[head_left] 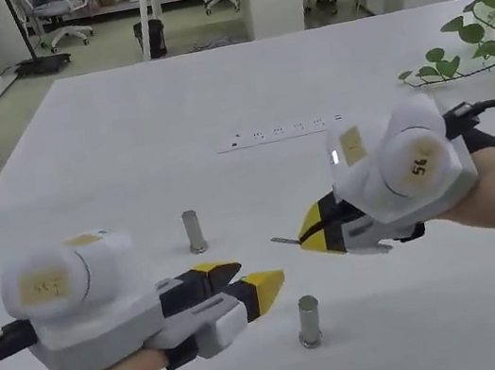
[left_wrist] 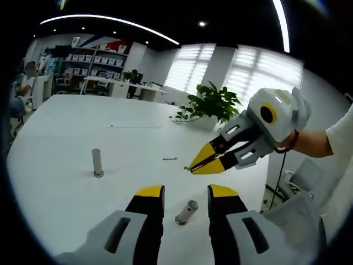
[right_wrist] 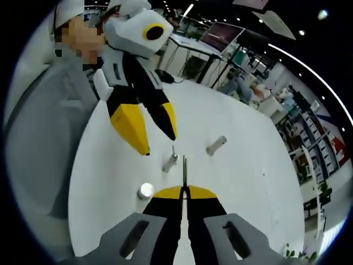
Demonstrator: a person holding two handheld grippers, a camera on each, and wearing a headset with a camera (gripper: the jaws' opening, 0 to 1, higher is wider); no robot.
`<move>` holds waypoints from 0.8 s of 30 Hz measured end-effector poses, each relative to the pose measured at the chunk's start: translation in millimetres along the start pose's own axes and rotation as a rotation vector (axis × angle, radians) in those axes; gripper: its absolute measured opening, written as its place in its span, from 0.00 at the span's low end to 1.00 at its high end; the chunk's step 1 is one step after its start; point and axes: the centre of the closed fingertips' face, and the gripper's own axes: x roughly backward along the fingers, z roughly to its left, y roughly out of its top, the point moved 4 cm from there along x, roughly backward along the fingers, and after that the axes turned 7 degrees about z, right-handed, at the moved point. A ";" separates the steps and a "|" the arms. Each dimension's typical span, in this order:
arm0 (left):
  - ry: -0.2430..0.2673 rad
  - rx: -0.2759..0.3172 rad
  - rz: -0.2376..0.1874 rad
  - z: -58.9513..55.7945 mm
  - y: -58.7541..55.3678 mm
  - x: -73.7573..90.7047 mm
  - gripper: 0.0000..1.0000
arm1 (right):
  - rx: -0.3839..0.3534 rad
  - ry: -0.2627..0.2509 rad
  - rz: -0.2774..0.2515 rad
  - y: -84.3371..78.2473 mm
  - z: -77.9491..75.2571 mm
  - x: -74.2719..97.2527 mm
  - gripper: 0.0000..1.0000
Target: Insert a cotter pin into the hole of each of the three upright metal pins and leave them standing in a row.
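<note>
- My right tongs (right_wrist: 185,192) are pinched shut on a thin cotter pin (right_wrist: 184,168). It pokes straight out past the tips, in the air above the white worktop (head_left: 124,139).
- My left tongs (head_left: 256,275) hang parted and empty, low over the worktop.
- Three short silver cylinders stand apart in a loose line: near pin (right_wrist: 144,190), middle pin (right_wrist: 170,162), far pin (right_wrist: 216,145).
- Near and far look bare. A sliver tops the middle one, but I cannot tell if it is fitted. I judge most of the work remains.
</note>
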 end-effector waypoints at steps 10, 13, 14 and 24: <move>-0.047 0.042 0.008 -4.6 -0.5 -5.1 0.16 | 0.050 0.014 -0.023 13.1 15.2 1.1 0.02; -0.051 0.066 0.014 -4.9 -0.9 -6.2 0.14 | 0.059 0.015 -0.034 17.6 18.1 1.9 0.02; -0.053 0.076 0.014 -4.7 -0.9 -6.5 0.12 | 0.061 0.016 -0.036 18.7 18.7 2.0 0.02; -0.065 0.128 0.002 -5.5 0.0 -7.1 0.02 | 0.076 0.018 -0.056 26.5 24.5 2.4 0.02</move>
